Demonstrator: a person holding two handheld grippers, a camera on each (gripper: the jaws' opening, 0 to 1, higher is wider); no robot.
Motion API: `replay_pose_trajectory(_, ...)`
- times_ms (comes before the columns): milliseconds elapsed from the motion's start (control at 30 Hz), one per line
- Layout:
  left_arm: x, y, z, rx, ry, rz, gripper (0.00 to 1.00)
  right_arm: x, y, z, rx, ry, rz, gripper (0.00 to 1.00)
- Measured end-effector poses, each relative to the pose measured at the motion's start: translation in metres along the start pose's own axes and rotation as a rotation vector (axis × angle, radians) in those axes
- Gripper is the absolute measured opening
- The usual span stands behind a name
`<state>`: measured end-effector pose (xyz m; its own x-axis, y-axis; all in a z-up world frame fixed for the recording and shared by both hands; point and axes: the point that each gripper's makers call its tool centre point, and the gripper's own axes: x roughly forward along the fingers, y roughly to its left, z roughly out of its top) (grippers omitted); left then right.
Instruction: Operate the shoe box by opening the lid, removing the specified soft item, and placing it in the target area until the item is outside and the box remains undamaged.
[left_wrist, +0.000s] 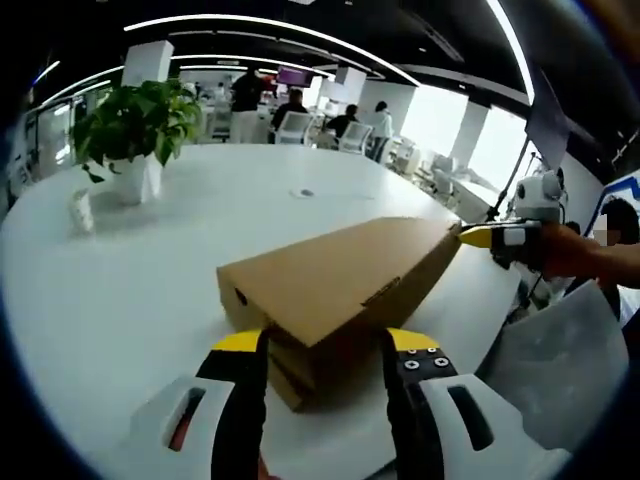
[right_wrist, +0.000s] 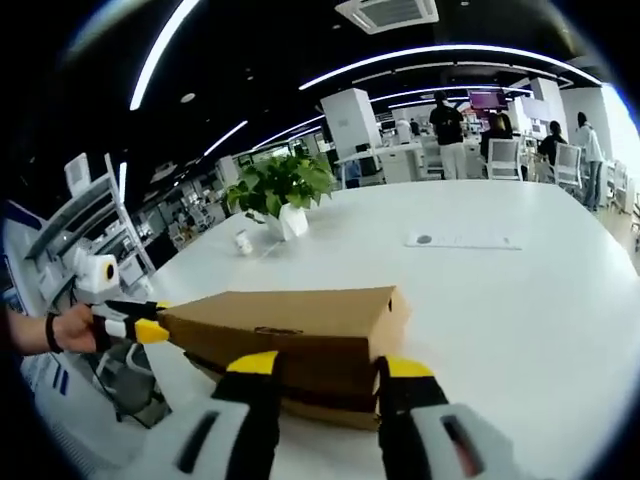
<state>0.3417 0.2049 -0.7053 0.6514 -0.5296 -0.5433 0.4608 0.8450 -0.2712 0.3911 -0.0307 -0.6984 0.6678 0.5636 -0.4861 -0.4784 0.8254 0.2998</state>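
A brown cardboard shoe box (left_wrist: 340, 275) lies on the white table (left_wrist: 130, 300), its lid resting on the base with a dark seam under the lid's edge. My left gripper (left_wrist: 325, 345) is open, and its yellow-tipped jaws straddle the box's near corner. At the far end the right gripper (left_wrist: 490, 237) touches the lid's tip, held by a hand. In the right gripper view the box (right_wrist: 290, 325) lies crosswise. My right gripper (right_wrist: 330, 368) is open around the box's near lower edge. The left gripper (right_wrist: 135, 325) meets the box's left end. The inside of the box is hidden.
A potted plant (left_wrist: 135, 135) in a white pot stands at the back of the table, with a small white object (left_wrist: 82, 210) beside it. A flat sheet (right_wrist: 462, 241) lies further out. Chairs and people (left_wrist: 290, 110) are behind. A shelf rack (right_wrist: 85, 235) stands off the table's edge.
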Motion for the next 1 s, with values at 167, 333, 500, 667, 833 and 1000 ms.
replay_pose_trajectory(167, -0.003, 0.001, 0.006, 0.006, -0.017, -0.018, 0.46, 0.001, -0.002, 0.009, 0.021, -0.012, 0.005, 0.35)
replay_pose_trajectory(333, -0.001, 0.001, 0.008, 0.063, -0.001, -0.019, 0.46, 0.002, -0.002, 0.015, 0.034, -0.006, 0.011, 0.34)
replay_pose_trajectory(500, 0.001, 0.003, 0.008, 0.137, 0.018, -0.009, 0.46, 0.003, -0.002, 0.019, 0.038, -0.003, 0.005, 0.34)
replay_pose_trajectory(667, 0.0, 0.007, 0.013, 0.186, 0.02, -0.003, 0.43, 0.003, -0.003, 0.029, 0.055, -0.019, 0.006, 0.33)
replay_pose_trajectory(833, -0.001, 0.013, 0.018, 0.228, 0.013, 0.014, 0.4, 0.002, -0.002, 0.037, 0.06, -0.029, 0.008, 0.31)
replay_pose_trajectory(1000, -0.001, 0.018, 0.023, 0.293, 0.013, 0.051, 0.35, 0.003, -0.001, 0.043, 0.036, -0.031, 0.004, 0.3)
